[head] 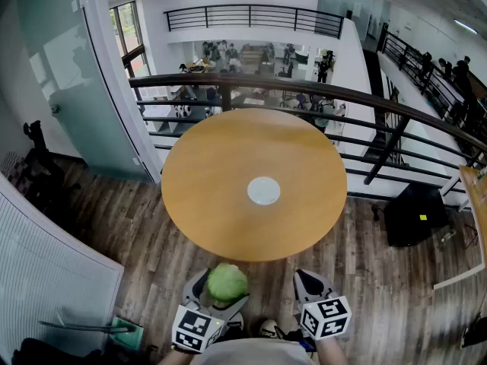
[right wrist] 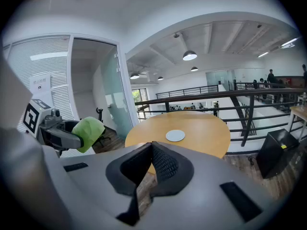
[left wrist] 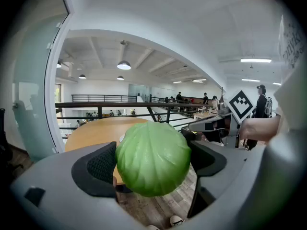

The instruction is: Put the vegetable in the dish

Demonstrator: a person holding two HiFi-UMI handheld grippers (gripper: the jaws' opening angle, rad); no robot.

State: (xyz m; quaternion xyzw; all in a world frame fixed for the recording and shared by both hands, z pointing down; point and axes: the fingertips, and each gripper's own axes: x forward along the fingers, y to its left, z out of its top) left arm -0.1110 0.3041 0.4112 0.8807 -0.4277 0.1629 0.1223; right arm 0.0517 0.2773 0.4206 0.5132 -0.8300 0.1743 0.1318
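A round green cabbage [left wrist: 153, 158] sits between the pads of my left gripper [left wrist: 154, 164], which is shut on it, jaws wide around the ball. In the head view the cabbage [head: 227, 283] hangs just short of the near edge of the round wooden table [head: 221, 181]. A small white dish [head: 263, 191] lies near the table's middle, also seen in the right gripper view as the dish [right wrist: 175, 135]. My right gripper [right wrist: 151, 163] is shut with nothing in it, held to the right of the left one [head: 312, 284]. From the right gripper view the cabbage [right wrist: 88, 132] shows at the left.
A dark curved railing [head: 319, 93] runs behind the table, with a drop to a lower floor beyond. A glass partition [head: 68, 74] stands at the left. A black box [head: 415, 215] sits on the wood floor at the right. Shoes [head: 268, 328] show below the grippers.
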